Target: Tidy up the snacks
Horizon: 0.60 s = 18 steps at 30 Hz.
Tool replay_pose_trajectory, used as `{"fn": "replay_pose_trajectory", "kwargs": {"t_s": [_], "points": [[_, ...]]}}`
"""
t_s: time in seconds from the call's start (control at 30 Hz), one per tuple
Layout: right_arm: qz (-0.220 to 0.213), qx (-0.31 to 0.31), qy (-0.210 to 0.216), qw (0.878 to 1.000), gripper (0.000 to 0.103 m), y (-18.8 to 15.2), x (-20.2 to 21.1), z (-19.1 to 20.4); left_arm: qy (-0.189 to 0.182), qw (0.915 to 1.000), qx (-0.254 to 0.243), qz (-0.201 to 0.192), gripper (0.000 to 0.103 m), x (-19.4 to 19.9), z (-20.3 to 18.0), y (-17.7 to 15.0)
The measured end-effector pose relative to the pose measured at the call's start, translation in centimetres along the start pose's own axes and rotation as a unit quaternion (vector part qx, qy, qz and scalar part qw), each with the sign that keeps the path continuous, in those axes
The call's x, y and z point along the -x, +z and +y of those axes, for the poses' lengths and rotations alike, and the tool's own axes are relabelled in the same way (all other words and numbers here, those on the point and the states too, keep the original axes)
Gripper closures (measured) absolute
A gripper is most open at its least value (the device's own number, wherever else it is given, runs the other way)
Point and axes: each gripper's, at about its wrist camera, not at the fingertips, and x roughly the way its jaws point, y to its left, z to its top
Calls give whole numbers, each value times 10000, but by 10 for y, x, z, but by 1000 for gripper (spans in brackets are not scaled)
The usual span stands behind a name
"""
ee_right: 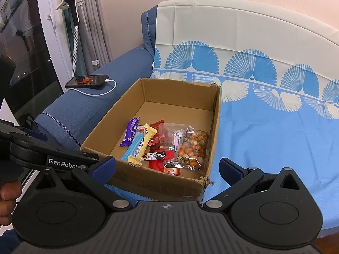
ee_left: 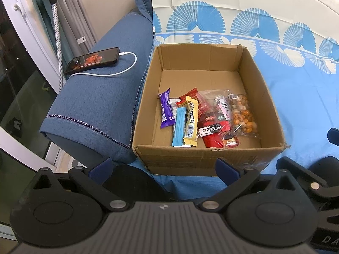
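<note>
The box (ee_left: 209,156) is plain brown cardboard, matt, its corners torn and frayed. Inside, the wrappers (ee_left: 186,118) are glossy plastic film, and the nut bag (ee_left: 242,114) is clear, crinkled plastic. The sheet (ee_left: 300,97) is smooth printed cloth; the armrest (ee_left: 99,97) is coarser blue woven fabric. The phone (ee_left: 92,60) shines like glass.

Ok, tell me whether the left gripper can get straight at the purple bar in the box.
Probably yes. The cardboard box is open-topped, the purple bar lies uncovered at the pile's left edge, and the left gripper is open and empty, short of the near wall.
</note>
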Motion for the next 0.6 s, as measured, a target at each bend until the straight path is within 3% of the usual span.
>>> {"fn": "replay_pose_trajectory", "kwargs": {"t_s": [0.6], "points": [[-25, -1, -14, 10000, 0, 0, 1, -1, -25, 10000, 3, 49, 0, 0, -1, 0]]}}
